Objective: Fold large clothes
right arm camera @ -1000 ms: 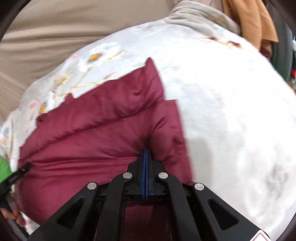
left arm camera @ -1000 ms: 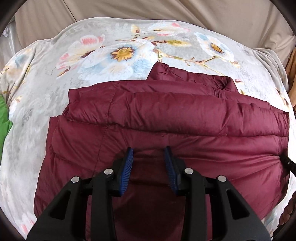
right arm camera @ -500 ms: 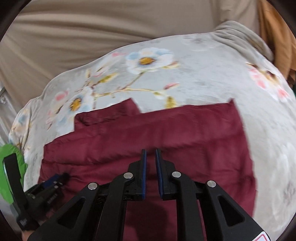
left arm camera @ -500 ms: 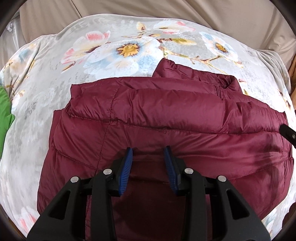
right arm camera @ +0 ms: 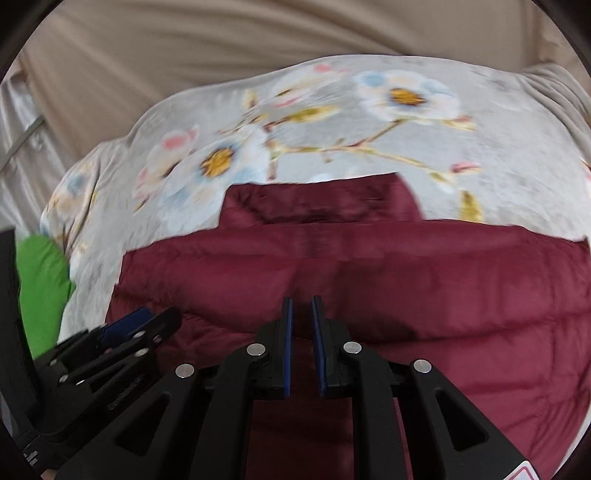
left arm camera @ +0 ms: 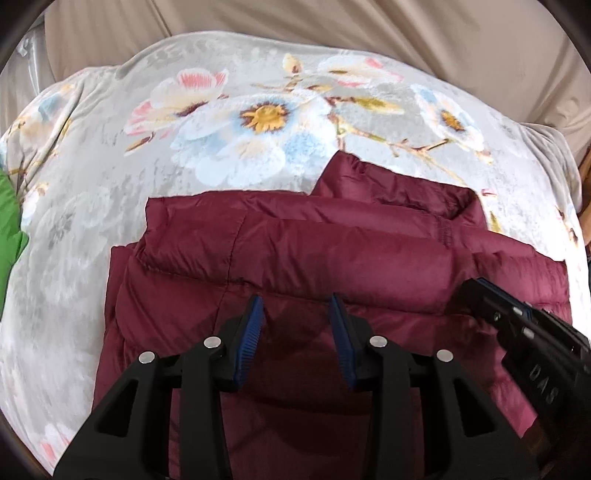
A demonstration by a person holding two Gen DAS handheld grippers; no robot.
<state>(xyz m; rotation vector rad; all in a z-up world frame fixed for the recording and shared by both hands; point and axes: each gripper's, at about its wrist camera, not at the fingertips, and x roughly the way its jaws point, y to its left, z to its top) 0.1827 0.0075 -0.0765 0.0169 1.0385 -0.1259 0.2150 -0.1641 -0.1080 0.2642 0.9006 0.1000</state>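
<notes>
A maroon puffer jacket (left arm camera: 332, 266) lies folded on a floral blanket (left arm camera: 221, 147), its collar pointing away from me. My left gripper (left arm camera: 297, 306) hovers over the jacket's near middle, open, with nothing between its blue pads. The right gripper (left arm camera: 476, 291) shows at the right of that view, over the jacket's right part. In the right wrist view, the right gripper (right arm camera: 301, 306) stands over the jacket (right arm camera: 406, 280) below the collar, with a narrow gap between its jaws and no cloth in it. The left gripper (right arm camera: 147, 317) appears at the lower left.
A green garment (left arm camera: 9, 229) lies at the blanket's left edge, also seen as the green garment (right arm camera: 40, 288) in the right wrist view. Beige cloth (left arm camera: 332, 29) hangs behind the blanket. The blanket (right arm camera: 369, 140) stretches beyond the collar.
The right gripper let go of the jacket's right edge, opened slightly, and swung left to the jacket's middle, coming into the left wrist view. The left gripper stayed put.
</notes>
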